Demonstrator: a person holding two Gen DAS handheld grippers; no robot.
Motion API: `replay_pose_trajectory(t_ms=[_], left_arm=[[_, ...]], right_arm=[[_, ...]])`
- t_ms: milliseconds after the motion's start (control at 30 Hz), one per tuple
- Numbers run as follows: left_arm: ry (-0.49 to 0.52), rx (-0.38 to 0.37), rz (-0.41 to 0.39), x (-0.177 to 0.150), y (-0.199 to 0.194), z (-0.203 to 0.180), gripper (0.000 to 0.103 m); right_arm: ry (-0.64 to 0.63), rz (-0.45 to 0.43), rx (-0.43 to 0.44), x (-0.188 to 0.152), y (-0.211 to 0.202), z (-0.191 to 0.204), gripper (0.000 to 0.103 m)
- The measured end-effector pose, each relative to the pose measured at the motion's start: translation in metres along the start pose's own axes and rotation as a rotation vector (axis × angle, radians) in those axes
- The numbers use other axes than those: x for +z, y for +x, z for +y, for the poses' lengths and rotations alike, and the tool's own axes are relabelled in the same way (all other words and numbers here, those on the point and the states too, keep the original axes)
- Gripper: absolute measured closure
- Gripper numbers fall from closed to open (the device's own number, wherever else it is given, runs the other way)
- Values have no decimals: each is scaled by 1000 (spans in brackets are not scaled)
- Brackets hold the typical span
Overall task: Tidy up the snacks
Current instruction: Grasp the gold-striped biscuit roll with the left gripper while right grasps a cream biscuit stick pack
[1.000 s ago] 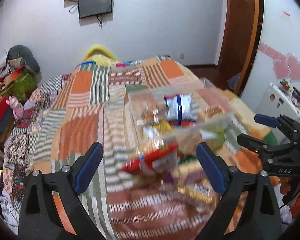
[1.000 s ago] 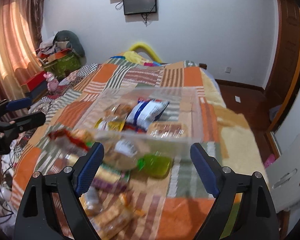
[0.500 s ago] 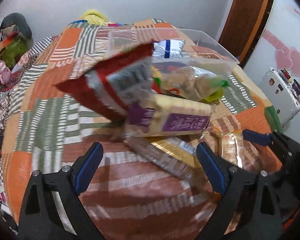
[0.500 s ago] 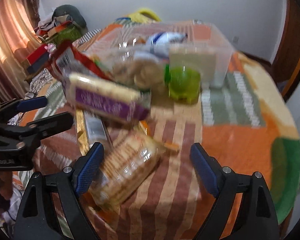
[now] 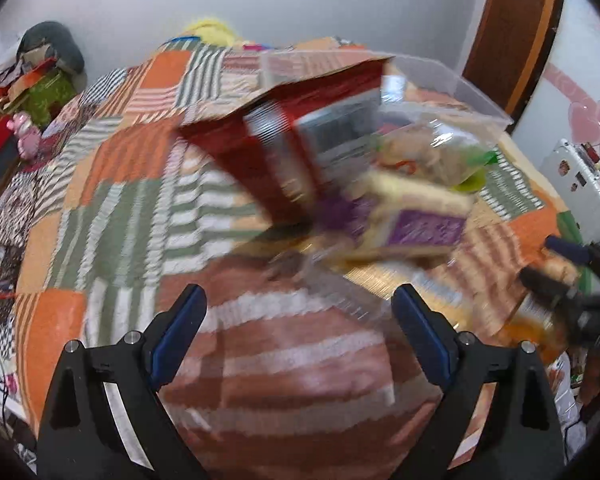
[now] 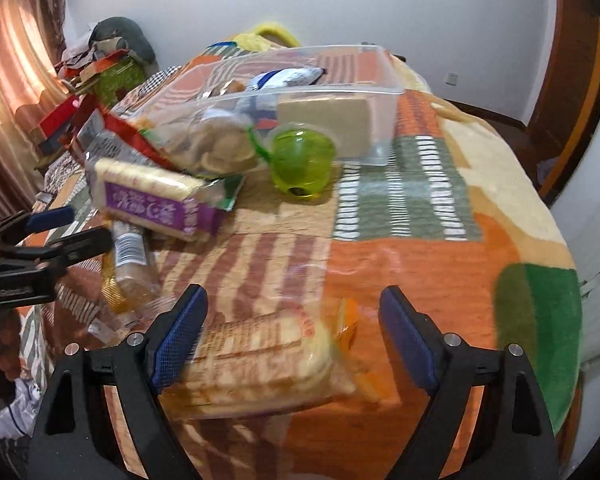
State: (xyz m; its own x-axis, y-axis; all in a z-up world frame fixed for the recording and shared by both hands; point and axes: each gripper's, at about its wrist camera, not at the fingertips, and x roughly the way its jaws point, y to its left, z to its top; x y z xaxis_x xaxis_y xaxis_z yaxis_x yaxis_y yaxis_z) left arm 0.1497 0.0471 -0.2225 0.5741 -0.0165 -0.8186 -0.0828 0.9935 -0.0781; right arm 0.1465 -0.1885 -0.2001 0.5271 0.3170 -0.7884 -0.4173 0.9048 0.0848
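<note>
Left wrist view: left gripper [image 5: 296, 316] hangs wide open with nothing in it over a patchwork quilt [image 5: 112, 208] on a bed, snack pile [image 5: 340, 184] blurry center-right, wooden door [image 5: 516, 28] upper right.

Right wrist view: right gripper [image 6: 292, 320] is open too, a cracker pack [image 6: 260, 364] lying between its jaws, apparently unpinched. Clear bin [image 6: 340, 76] sits upper center, curtain [image 6: 12, 80] far left.

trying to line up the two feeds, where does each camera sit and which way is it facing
Left wrist: on the left gripper, tilted down over the patchwork bedspread at the blurred red snack bag; own open blue-padded fingers frame the bottom, right gripper at the right edge.
Right wrist: on the right gripper, angled down at a cracker pack between its open fingers; left gripper at the left edge.
Shared: clear plastic bin, purple cracker pack, green cup.
</note>
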Motion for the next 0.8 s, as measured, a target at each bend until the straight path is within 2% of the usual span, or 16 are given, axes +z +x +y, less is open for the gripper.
replay_pose_trajectory(t_ms=[100,300,400,500,633,800], left_arm=[[-41,-8,37,-7,2,14,8],[-71,-104,-15,11,-9,-12,7],[-46,-90,0,19,5,-36,7],[8,-7,24,17,28,-49,7],[-37,-31,21,11,27,-36,6],[-25,-35,11,1,15,-14,6]], right_arm=[[26,-3,4,0,-4,-6,17],[60,-27,22,-9,-22,-13,17],[57,-31,25,-8,-26,-10,16],[58,-28,40,-9,-29,-9,16],[38,-12,66,-10,-25,-3,16],[6,17,96,-9,-10,10,16]])
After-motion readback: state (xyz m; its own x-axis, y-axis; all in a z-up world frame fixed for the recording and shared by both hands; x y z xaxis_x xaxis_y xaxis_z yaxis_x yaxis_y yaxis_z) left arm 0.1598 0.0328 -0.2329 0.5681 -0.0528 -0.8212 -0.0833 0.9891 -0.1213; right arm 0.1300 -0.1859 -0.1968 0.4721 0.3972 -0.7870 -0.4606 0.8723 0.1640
